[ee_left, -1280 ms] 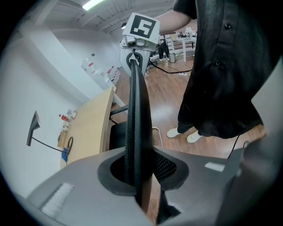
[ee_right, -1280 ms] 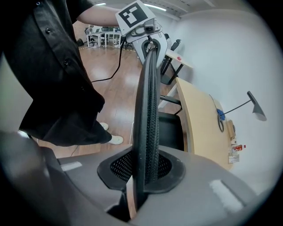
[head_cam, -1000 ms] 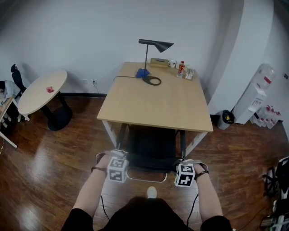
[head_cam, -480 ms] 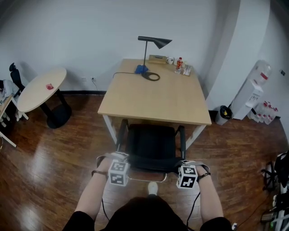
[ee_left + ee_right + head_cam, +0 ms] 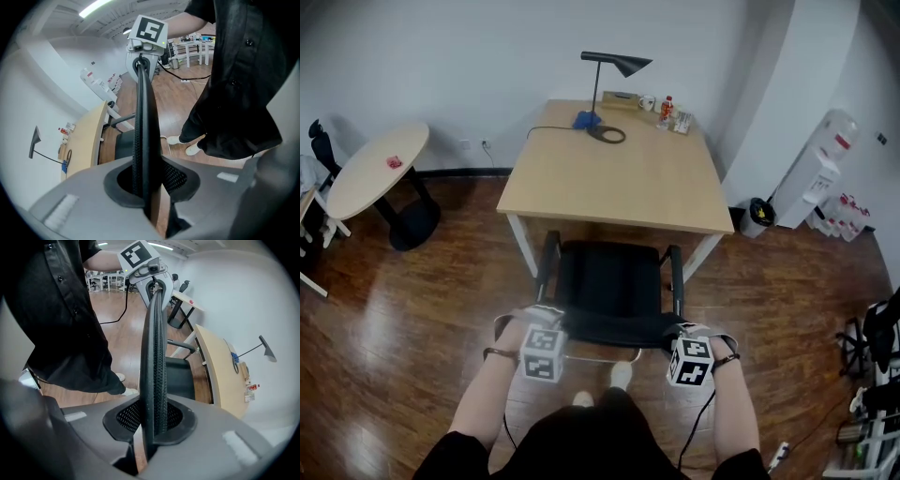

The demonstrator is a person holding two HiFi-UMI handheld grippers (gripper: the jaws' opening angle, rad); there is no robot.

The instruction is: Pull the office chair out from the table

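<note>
The black office chair (image 5: 609, 286) stands in front of the light wooden table (image 5: 614, 178), its seat mostly out from under the table's front edge. My left gripper (image 5: 547, 330) is shut on the left end of the mesh backrest's top edge (image 5: 614, 330), and my right gripper (image 5: 679, 339) is shut on the right end. In the left gripper view the backrest (image 5: 143, 117) runs edge-on through the left gripper (image 5: 147, 187). The right gripper view shows the backrest (image 5: 154, 357) clamped the same way in my right gripper (image 5: 152, 427).
A desk lamp (image 5: 614, 66) and small bottles (image 5: 666, 108) stand at the table's far edge. A round table (image 5: 375, 173) is at the left. A water dispenser (image 5: 811, 178) and a bin (image 5: 757, 217) are at the right. The person's feet (image 5: 621, 375) are just behind the chair.
The chair has rolled back out from under the table toward the person. Both grippers have moved back with it, still clamped on the backrest.
</note>
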